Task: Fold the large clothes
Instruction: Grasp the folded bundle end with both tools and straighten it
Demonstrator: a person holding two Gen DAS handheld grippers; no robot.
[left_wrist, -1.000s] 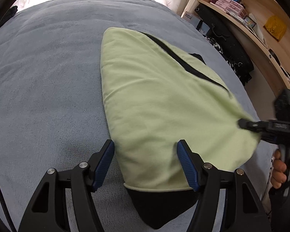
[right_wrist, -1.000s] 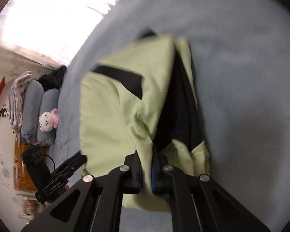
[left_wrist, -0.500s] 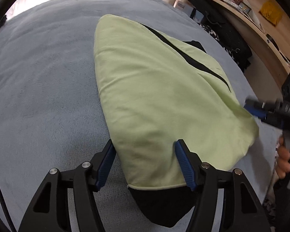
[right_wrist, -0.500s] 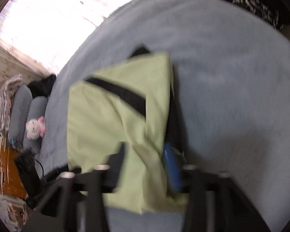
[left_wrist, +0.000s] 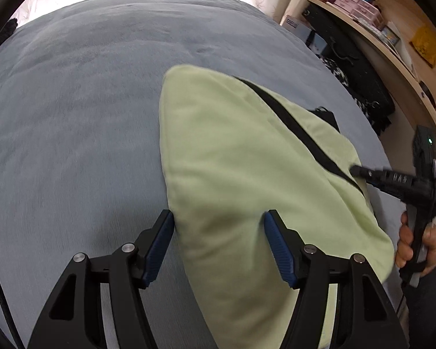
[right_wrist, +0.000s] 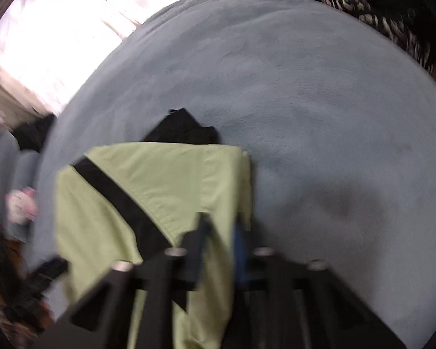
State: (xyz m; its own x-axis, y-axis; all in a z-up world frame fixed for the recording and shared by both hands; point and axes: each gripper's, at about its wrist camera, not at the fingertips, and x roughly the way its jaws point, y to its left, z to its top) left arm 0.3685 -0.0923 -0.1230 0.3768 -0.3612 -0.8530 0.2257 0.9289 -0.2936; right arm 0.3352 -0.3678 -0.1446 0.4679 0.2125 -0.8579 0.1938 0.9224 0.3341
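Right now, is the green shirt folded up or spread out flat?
Folded. The green garment lies as a compact bundle on the grey blanket, layers stacked, with black fabric poking out underneath.

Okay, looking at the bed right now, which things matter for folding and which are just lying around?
For the job:
- light green garment with a black stripe
- left gripper, open, astride the garment's near end
- right gripper, fingers apart around a fold of green cloth
- grey-blue blanket underneath

Lying about:
- pink boxes on the wooden shelf
- black bag beside the bed
- pink plush toy
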